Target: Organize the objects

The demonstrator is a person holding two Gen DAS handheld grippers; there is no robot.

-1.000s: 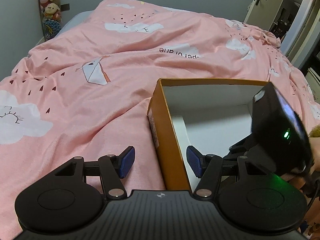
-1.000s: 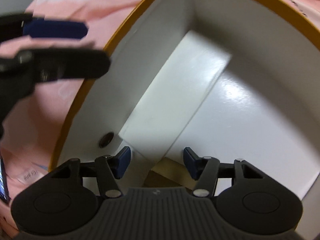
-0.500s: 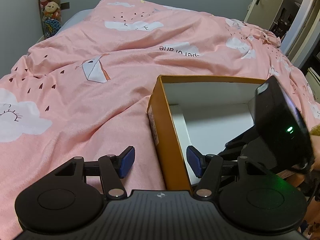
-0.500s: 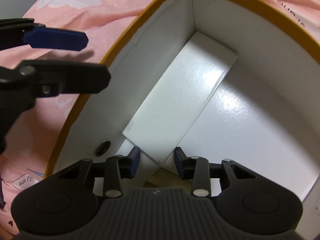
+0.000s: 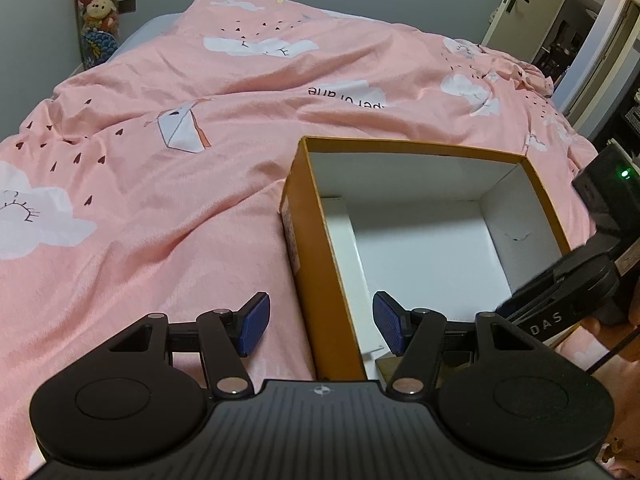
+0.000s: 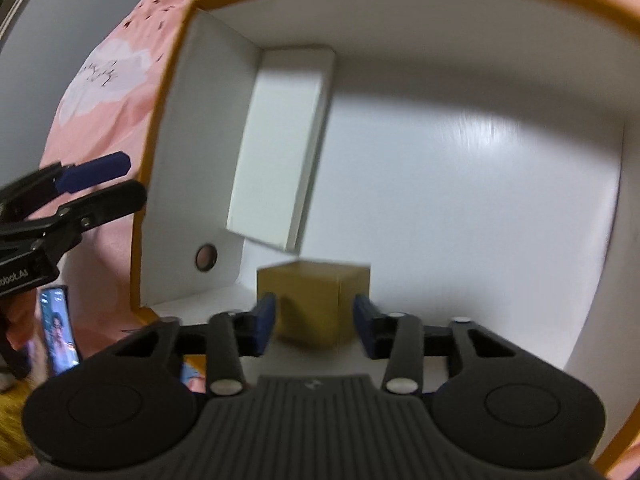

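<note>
An orange box [image 5: 400, 146] with a white inside lies open on a pink bedcover [image 5: 160, 200]. My left gripper [image 5: 322, 326] is open and straddles its near left wall without touching it. A flat white box [image 6: 280, 140] lies inside along that wall [image 6: 135, 256]. Near it stands a small golden-brown cube [image 6: 316, 300], of which the left wrist view shows only a sliver [image 5: 384, 366]. My right gripper [image 6: 314, 320] hangs over the cube with its jaws closing. The cube shows between and just beyond the pads, which do not seem to press on it. The picture is blurred.
A lit phone [image 6: 58, 328] lies on the bedcover outside the box, below my left gripper [image 6: 128, 180]. A hand shows at the right edge [image 5: 624, 380]. Plush toys [image 5: 96, 4] hang at the far left wall. A door [image 5: 516, 0] stands open at the far right.
The right gripper's jaws have narrowed. It has rolled and drawn back towards the box's right side, so more of the cube shows. The left gripper has stayed put.
</note>
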